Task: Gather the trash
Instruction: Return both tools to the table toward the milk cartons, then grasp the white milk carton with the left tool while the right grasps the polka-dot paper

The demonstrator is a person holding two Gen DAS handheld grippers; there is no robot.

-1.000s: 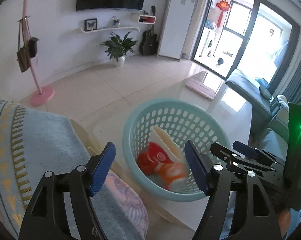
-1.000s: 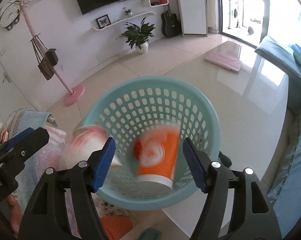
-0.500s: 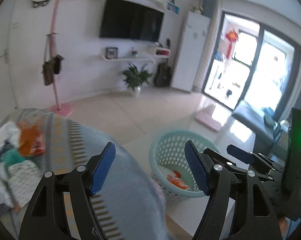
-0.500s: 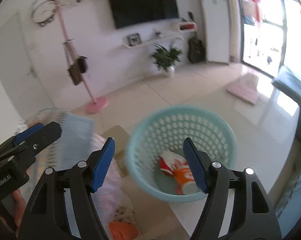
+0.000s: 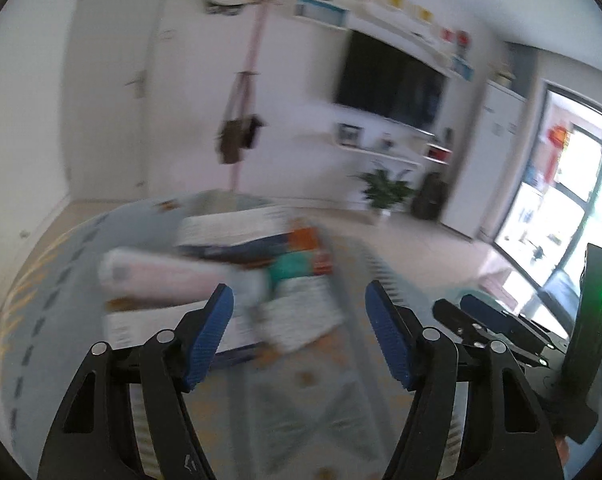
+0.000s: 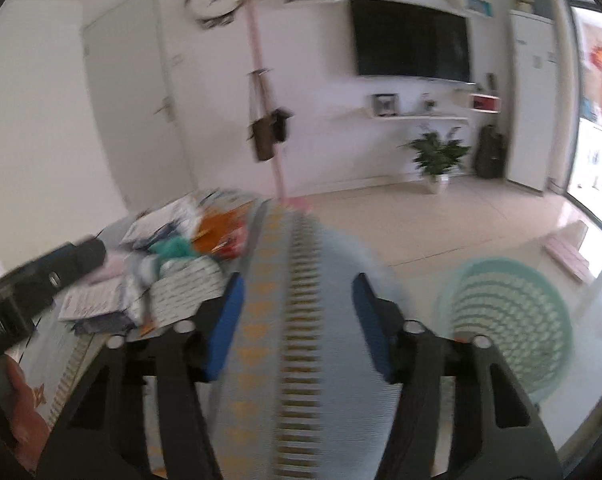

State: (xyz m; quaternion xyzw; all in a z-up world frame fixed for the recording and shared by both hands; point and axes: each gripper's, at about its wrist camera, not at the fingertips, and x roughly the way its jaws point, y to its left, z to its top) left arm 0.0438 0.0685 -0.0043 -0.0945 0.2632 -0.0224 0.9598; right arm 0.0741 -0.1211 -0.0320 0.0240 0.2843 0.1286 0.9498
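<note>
Trash [image 5: 257,264], a blurred heap of wrappers, packets and printed sheets, lies on a pale blue patterned cloth [image 5: 325,408], ahead of both tools and a little to the left in each view. The left gripper [image 5: 299,332] points slightly downward over that cloth, toward the near edge of the heap, its blue pads well apart with nothing between them; they have just been closing a touch. In the right wrist view its dark body juts in from the left edge. The right gripper [image 6: 299,320] tilts down over the cloth's striped border, its jaws narrower, having just been closing, and nothing is gripped. To its right, a teal basket [image 6: 513,320] stands on the glossy surface, well apart from the heap [image 6: 173,268].
</note>
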